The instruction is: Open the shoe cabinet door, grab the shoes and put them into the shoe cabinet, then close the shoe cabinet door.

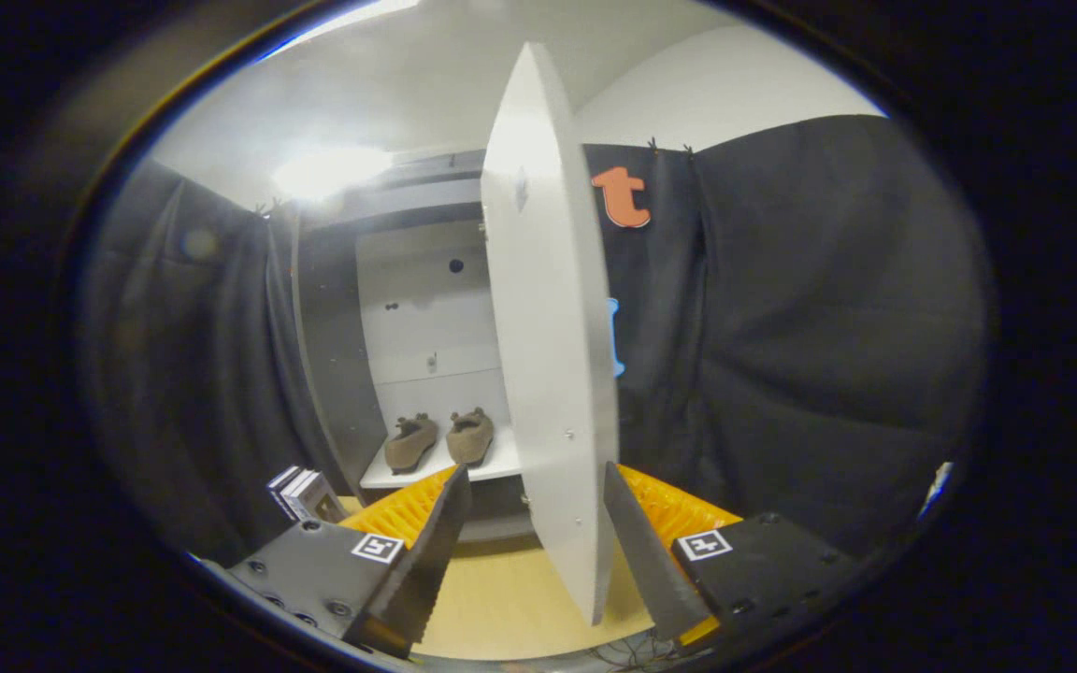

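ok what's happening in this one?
A person's handheld gripper is at the shoe cabinet door, which stands open, edge-on between the spread fingers; no firm grip is visible. Both brown shoes already sit side by side on the cabinet's white shelf, beyond the fingers. So the shoes are in, and closing the door looks like what's left.

Bright ceiling light (328, 171) above the shoe cabinet (389, 308) blows out to white glare with a hazy bloom over the cabinet top. Cabinet door (548, 374) is lit evenly and bows from fisheye distortion; the black cloth (828, 327) stays dim, folds barely showing. Fingers (426, 551), standing apart either side of the door's edge, are soft and shadowed.
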The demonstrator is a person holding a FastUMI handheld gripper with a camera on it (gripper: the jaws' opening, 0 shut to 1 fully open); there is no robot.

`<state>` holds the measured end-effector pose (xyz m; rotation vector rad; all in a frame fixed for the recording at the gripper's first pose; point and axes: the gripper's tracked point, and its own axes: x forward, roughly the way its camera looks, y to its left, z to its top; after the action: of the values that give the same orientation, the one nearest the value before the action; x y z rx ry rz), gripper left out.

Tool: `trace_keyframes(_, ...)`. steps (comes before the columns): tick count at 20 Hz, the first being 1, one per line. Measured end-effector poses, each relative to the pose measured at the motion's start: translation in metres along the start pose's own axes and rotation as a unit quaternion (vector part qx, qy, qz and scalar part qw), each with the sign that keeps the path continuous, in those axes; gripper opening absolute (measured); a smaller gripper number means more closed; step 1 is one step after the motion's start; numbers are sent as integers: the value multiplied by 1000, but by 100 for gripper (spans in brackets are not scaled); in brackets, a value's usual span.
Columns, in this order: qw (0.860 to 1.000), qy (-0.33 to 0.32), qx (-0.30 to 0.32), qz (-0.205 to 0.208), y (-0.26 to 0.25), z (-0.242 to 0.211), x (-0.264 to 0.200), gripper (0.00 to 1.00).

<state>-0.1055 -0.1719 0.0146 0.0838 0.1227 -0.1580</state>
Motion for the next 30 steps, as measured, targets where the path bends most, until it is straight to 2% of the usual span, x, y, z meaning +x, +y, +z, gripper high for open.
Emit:
trace_keyframes(5,1000,3,-3,7,-65,11,13,91)
trace_keyframes(12,998,26,2,51,-96,0,96,91)
trace_keyframes(16,994,35,15,100,-85,-3,126,90)
trace_keyframes(18,993,37,12,110,-82,-4,132,89)
trace_keyframes(30,995,21,20,100,-47,-7,117,87)
